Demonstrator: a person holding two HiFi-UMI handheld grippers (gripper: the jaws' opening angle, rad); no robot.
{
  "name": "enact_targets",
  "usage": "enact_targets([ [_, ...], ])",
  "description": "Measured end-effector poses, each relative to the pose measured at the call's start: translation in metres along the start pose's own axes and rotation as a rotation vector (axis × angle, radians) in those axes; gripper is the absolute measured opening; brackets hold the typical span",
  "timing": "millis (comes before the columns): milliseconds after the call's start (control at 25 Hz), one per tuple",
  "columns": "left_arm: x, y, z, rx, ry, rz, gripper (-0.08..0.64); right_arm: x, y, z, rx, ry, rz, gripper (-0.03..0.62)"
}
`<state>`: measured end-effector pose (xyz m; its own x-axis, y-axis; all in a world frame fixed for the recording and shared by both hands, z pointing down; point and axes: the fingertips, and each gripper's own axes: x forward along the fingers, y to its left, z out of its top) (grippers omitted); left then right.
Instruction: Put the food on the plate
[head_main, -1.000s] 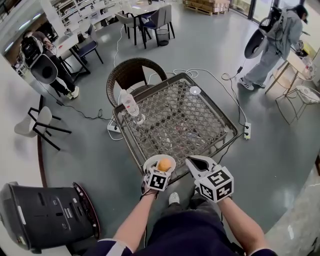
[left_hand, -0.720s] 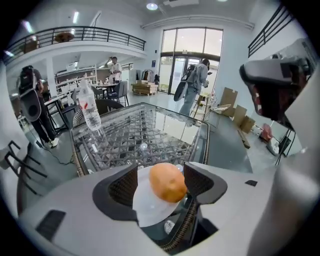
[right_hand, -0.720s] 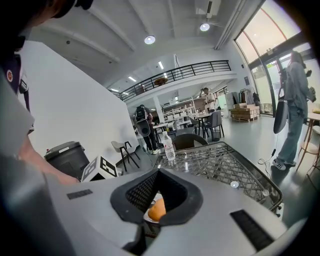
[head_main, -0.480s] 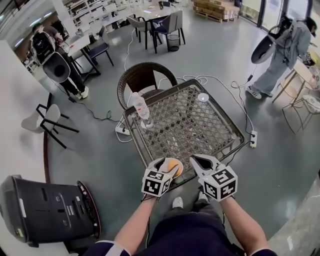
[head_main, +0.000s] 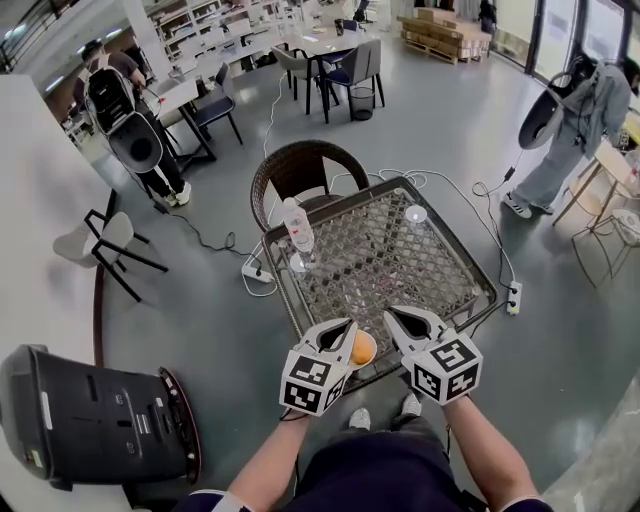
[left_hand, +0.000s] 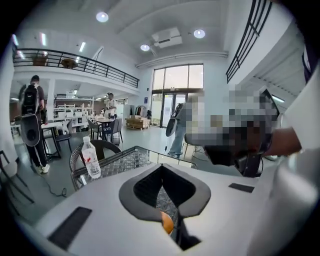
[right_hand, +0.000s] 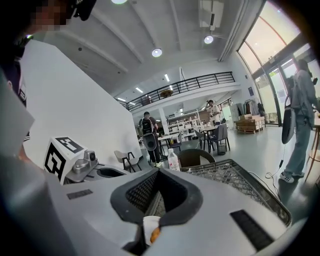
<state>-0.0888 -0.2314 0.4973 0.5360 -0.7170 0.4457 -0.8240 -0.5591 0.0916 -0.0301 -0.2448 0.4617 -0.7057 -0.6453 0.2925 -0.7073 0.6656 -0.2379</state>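
Sitting on a small white plate (right_hand: 148, 223), the round orange piece of food (head_main: 362, 348) is at the near edge of a square table (head_main: 385, 265) with a woven lattice top. In the head view the plate lies between the two grippers. The left gripper (head_main: 347, 326) covers the plate's left side in that view. Its jaws have just closed: the tips meet, with nothing between them, and the food shows only through the gap behind them. The right gripper (head_main: 395, 320) is just to the right of the plate. Its jaws are also closed tip to tip and hold nothing.

Further back, a clear water bottle (head_main: 298, 228) stands upright near the table's far left corner, and a small white round object (head_main: 416, 213) lies near the far right corner. A dark wicker chair (head_main: 305, 170) is tucked against the far side. Cables (head_main: 215, 243) trail over the grey floor. A large black case (head_main: 90, 420) lies on the floor at the lower left. Two people stand well away from the table, one at the upper left (head_main: 125, 100) and one at the upper right (head_main: 580, 115).
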Motion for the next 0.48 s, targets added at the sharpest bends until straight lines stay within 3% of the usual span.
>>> enact_targets([
  [480, -0.034, -0.018, 0.06, -0.009, -0.158, -0.084, 0.009, -0.004, 0.027, 0.048, -0.088, -0.137, 0.066, 0.006],
])
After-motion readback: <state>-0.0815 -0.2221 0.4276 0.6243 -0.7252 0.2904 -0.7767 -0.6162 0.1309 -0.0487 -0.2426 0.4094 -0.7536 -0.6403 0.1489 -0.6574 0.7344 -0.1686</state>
